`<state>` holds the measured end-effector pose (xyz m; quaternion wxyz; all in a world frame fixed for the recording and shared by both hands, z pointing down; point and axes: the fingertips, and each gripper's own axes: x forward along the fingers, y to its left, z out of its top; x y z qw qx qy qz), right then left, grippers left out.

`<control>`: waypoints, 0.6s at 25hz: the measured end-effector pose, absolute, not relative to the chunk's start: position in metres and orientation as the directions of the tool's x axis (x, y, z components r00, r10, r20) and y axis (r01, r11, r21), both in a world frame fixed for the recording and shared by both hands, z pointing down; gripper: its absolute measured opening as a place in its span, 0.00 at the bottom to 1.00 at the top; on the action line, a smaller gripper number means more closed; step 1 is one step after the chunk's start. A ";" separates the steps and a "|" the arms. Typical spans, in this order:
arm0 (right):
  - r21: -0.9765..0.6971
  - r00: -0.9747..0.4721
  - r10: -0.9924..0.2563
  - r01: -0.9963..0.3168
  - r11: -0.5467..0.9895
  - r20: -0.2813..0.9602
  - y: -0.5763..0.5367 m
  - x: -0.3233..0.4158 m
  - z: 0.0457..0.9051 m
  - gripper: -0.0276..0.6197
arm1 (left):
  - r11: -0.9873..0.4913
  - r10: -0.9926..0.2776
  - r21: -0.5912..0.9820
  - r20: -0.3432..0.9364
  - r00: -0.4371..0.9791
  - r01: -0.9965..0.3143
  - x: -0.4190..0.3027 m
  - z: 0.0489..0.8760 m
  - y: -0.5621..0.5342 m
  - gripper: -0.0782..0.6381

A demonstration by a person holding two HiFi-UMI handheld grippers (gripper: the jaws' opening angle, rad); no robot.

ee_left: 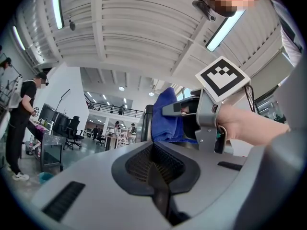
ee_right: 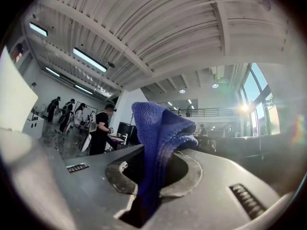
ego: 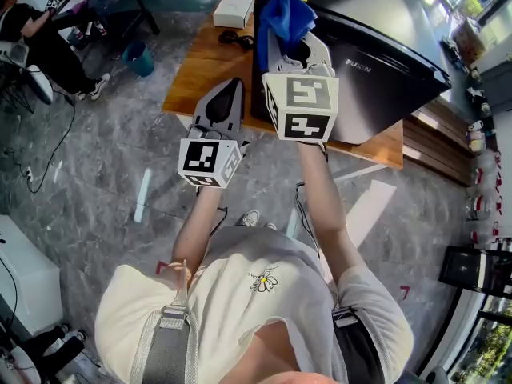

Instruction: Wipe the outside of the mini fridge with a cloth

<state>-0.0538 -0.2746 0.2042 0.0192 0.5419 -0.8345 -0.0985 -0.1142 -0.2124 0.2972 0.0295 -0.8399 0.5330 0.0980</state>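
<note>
Head view shows both forearms (ego: 320, 190) outstretched; right tongs (ego: 293, 45) pinch blue cloth (ego: 284, 14), left tongs (ego: 226, 96) closed, empty.

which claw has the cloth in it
The right claw: its jaws are shut on the blue cloth, which sticks up out of them. The left claw is shut with nothing between its jaws.

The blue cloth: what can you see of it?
The blue cloth looks like soft, plain deep-blue microfibre. It is bunched and folded, pinched low between the shut jaws of the right hand-held gripper, its loose top flopping to one side. It is held beside the black mini fridge; whether it touches that cannot be told.
</note>
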 end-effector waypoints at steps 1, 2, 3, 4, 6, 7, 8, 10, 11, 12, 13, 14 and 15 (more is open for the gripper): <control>0.185 -0.408 -0.910 -0.902 0.390 -0.074 -0.274 -0.050 0.204 0.15 | -0.435 -0.887 0.054 -0.196 0.417 -0.899 -0.111 0.297 -0.212 0.12; 0.186 -0.403 -0.912 -0.904 0.385 -0.074 -0.273 -0.046 0.204 0.15 | -0.439 -0.885 0.053 -0.196 0.422 -0.897 -0.108 0.297 -0.212 0.12; 0.187 -0.397 -0.915 -0.907 0.378 -0.074 -0.272 -0.042 0.205 0.15 | -0.444 -0.883 0.053 -0.196 0.427 -0.895 -0.105 0.297 -0.212 0.12; 0.186 -0.389 -0.918 -0.910 0.371 -0.074 -0.271 -0.036 0.205 0.15 | -0.450 -0.880 0.053 -0.196 0.432 -0.892 -0.101 0.297 -0.212 0.12; 0.178 -0.369 -0.926 -0.919 0.352 -0.075 -0.269 -0.024 0.206 0.15 | -0.462 -0.874 0.052 -0.196 0.445 -0.885 -0.094 0.296 -0.212 0.12; 0.173 -0.360 -0.930 -0.923 0.343 -0.075 -0.268 -0.017 0.206 0.15 | -0.469 -0.871 0.052 -0.195 0.451 -0.882 -0.090 0.296 -0.211 0.12; 0.169 -0.351 -0.934 -0.927 0.335 -0.074 -0.267 -0.011 0.206 0.15 | -0.474 -0.868 0.050 -0.194 0.457 -0.879 -0.087 0.295 -0.211 0.12; 0.168 -0.332 -0.940 -0.933 0.317 -0.074 -0.264 0.002 0.206 0.15 | -0.485 -0.863 0.047 -0.191 0.469 -0.873 -0.082 0.295 -0.210 0.12; 0.171 -0.323 -0.944 -0.936 0.307 -0.074 -0.262 0.008 0.206 0.15 | -0.489 -0.860 0.047 -0.190 0.473 -0.871 -0.080 0.294 -0.210 0.12; 0.173 -0.313 -0.947 -0.939 0.297 -0.075 -0.260 0.014 0.206 0.15 | -0.494 -0.858 0.046 -0.189 0.478 -0.868 -0.077 0.294 -0.210 0.12; 0.174 -0.301 -0.950 -0.943 0.285 -0.076 -0.259 0.021 0.206 0.15 | -0.498 -0.856 0.045 -0.188 0.482 -0.866 -0.074 0.295 -0.210 0.12; 0.174 -0.289 -0.954 -0.946 0.272 -0.076 -0.257 0.029 0.206 0.15 | -0.501 -0.854 0.045 -0.187 0.486 -0.864 -0.071 0.295 -0.210 0.12; 0.172 -0.274 -0.959 -0.951 0.257 -0.078 -0.256 0.037 0.206 0.15 | -0.505 -0.852 0.045 -0.186 0.489 -0.862 -0.069 0.295 -0.211 0.12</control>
